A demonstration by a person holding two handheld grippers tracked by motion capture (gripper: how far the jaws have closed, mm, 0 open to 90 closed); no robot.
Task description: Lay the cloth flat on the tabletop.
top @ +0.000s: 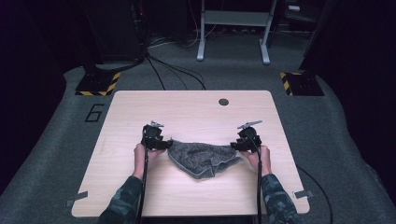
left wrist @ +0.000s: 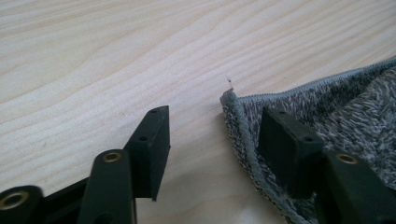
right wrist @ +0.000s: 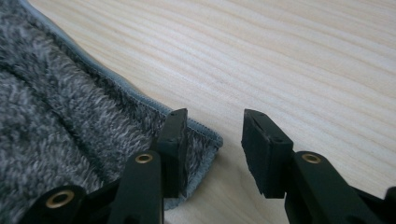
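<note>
Your forearms come in over the near edge of the table point(top: 140, 196), one gripper at each end of the grey towel point(top: 201, 158). It lies bunched across the middle of the table, its long axis running left to right between your hands, sagging toward the near edge. Your left gripper point(left wrist: 210, 135) stands wide open and grips nothing: one jaw rests on the towel's corner, the other on bare wood beside it. Your right gripper point(right wrist: 215, 140) is likewise open and empty, one jaw on the opposite corner's hem, the other on wood. Each corner sits at one side of its gap, so each hand is equally near. Nothing stands in the way; the small dark cap point(top: 223, 101) near the far edge is well apart.
</note>
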